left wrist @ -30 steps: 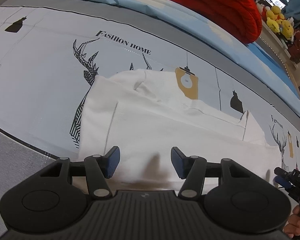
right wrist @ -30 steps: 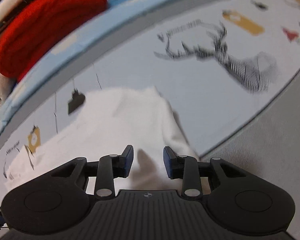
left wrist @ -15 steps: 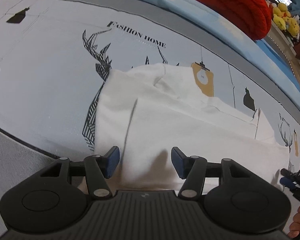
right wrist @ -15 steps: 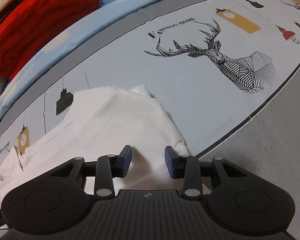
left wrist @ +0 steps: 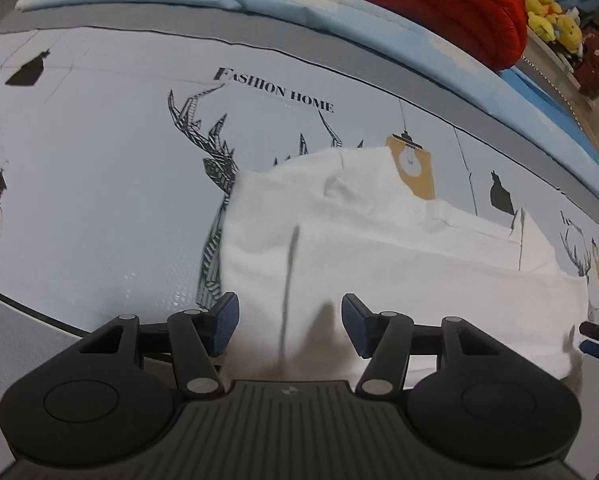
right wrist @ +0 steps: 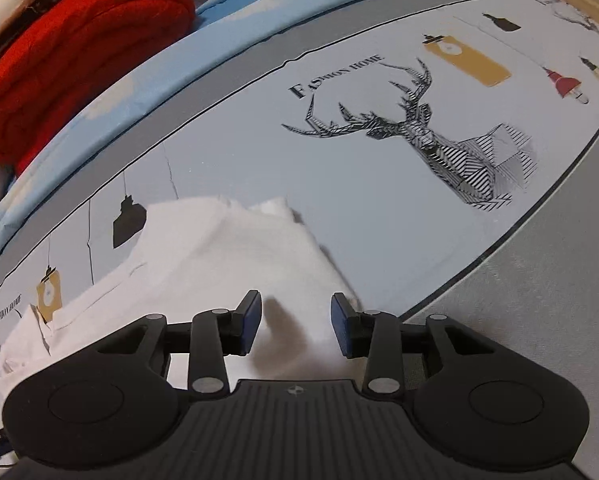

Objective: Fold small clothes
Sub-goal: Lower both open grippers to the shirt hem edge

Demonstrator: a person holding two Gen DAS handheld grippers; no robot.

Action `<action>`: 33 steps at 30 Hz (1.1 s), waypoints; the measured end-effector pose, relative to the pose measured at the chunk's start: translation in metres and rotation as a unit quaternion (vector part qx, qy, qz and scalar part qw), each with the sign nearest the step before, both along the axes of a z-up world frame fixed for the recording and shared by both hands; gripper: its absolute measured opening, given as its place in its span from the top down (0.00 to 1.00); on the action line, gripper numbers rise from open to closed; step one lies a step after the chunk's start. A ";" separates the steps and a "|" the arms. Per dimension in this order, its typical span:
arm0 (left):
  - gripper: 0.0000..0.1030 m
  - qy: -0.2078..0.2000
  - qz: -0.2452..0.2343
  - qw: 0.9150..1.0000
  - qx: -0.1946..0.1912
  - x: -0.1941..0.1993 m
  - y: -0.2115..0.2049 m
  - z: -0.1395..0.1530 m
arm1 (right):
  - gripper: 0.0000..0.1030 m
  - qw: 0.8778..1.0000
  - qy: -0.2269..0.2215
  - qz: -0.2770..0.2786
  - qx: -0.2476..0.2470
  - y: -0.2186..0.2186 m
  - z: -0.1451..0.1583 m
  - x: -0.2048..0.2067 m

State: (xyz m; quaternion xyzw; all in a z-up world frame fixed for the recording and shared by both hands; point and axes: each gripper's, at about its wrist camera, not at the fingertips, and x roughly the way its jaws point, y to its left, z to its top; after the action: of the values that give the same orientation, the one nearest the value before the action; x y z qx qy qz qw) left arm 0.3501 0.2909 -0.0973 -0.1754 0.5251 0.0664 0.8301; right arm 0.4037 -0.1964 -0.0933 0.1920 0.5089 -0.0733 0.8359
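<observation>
Two open grippers over a white garment on the bed

Left gripper (left wrist: 289,326) and right gripper (right wrist: 295,326) have edged nearer the garment's (left wrist: 399,248) near hem, jaws apart, holding nothing; garment lies part-folded, mid-sheet (left wrist: 99,184); next fold likely starts here.

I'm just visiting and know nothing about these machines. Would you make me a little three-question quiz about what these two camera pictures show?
1. True or false: the left tongs are clamped shut on the white garment.
2. What colour is the folded blanket at the far edge of the bed? A) green B) red C) black
3. Fill in: the words printed on the bedsheet beside the deer read "Fashion ____".

Key:
1. False. Both the left tongs and the right tongs stand open over the near edge of the garment, holding nothing.
2. B
3. Home
</observation>
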 end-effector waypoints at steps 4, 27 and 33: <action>0.41 0.040 -0.021 0.998 0.033 -0.016 0.002 -0.017 | 0.59 1.000 0.025 -0.012 0.001 -0.007 0.007 -0.009; 0.59 -0.107 0.018 0.992 0.057 -0.306 -0.055 0.061 | 0.58 0.989 -0.140 0.036 -0.022 -0.094 0.093 -0.301; 0.59 0.022 0.018 0.999 0.022 -0.318 -0.042 0.007 | 0.58 0.998 -0.014 0.052 0.024 -0.094 0.029 -0.310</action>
State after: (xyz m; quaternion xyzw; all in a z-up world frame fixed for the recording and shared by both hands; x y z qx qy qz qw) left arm 0.0318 0.2493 -0.0905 -0.1654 0.5383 0.0968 0.8207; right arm 0.0937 -0.2899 -0.0641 0.1864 0.5082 -0.0150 0.8407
